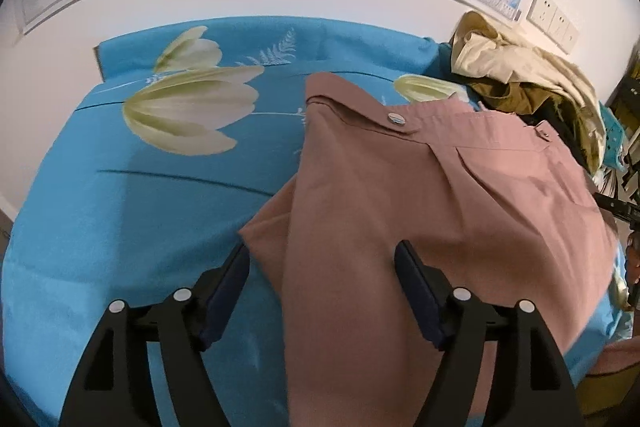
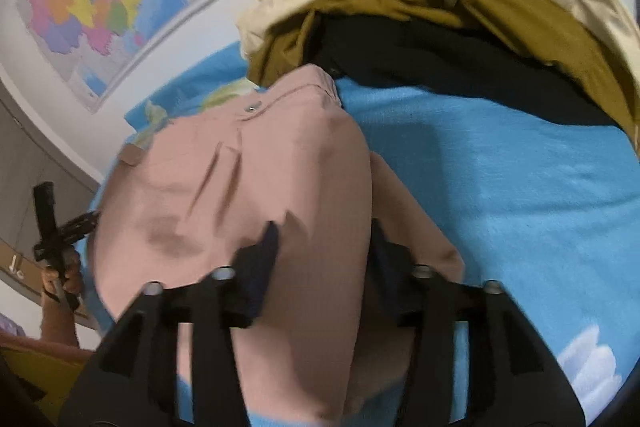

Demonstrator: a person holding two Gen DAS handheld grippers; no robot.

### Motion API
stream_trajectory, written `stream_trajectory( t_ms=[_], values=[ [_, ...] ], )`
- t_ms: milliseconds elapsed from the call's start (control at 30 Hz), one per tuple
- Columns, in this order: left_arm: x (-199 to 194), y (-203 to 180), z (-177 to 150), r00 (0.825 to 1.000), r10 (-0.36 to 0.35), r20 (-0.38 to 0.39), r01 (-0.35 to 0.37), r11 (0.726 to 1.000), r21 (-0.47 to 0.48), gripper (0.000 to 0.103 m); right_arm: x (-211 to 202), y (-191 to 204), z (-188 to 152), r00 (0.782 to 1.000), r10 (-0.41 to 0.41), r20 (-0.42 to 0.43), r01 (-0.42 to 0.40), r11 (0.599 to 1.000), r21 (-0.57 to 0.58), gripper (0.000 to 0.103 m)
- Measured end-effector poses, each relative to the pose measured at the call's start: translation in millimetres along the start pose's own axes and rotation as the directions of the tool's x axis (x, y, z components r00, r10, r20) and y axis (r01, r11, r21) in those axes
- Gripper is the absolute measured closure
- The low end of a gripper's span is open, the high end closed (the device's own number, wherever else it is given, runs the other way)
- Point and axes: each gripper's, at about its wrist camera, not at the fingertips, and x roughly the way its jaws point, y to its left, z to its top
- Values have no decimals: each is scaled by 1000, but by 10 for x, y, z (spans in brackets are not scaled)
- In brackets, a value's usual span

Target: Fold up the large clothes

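Pink trousers (image 1: 420, 187) lie folded on the blue tulip-print sheet (image 1: 120, 207), waistband and metal button (image 1: 395, 119) toward the wall. My left gripper (image 1: 322, 247) stands wide open astride the near left part of the cloth, with neither pad pressing on it. In the right wrist view the same trousers (image 2: 240, 187) bulge up between the fingers of my right gripper (image 2: 324, 227). Its jaws stand apart and the cloth lies loosely across them. The picture there is blurred. The other hand-held gripper (image 2: 48, 219) shows at the left edge, held by a hand.
A heap of beige, mustard and black clothes (image 1: 520, 75) (image 2: 480, 7) sits at the far right of the bed, close to the trousers' waistband. The white wall behind carries maps and sockets (image 1: 552, 15). Bare sheet (image 2: 500, 187) lies to the right of the trousers.
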Motion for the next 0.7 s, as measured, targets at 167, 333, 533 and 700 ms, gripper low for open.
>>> stream_trajectory(
  t_ms=[167, 333, 533, 700],
  values=[
    [-220, 58, -185, 999, -49, 22, 50, 998, -33, 28, -214, -53, -203, 999, 47, -4, -47, 999, 26, 33],
    [-257, 28, -375, 998, -61, 1, 61, 997, -43, 15, -170, -14, -424, 997, 60, -40, -60, 998, 17, 30],
    [-245, 10, -503, 995, -96, -4, 95, 994, -56, 29, -167, 67, -391, 997, 71, -34, -72, 997, -31, 90],
    [-244, -69, -574, 993, -120, -11, 119, 992, -41, 58, -125, 33, -292, 999, 33, -17, -34, 999, -10, 96]
  ],
)
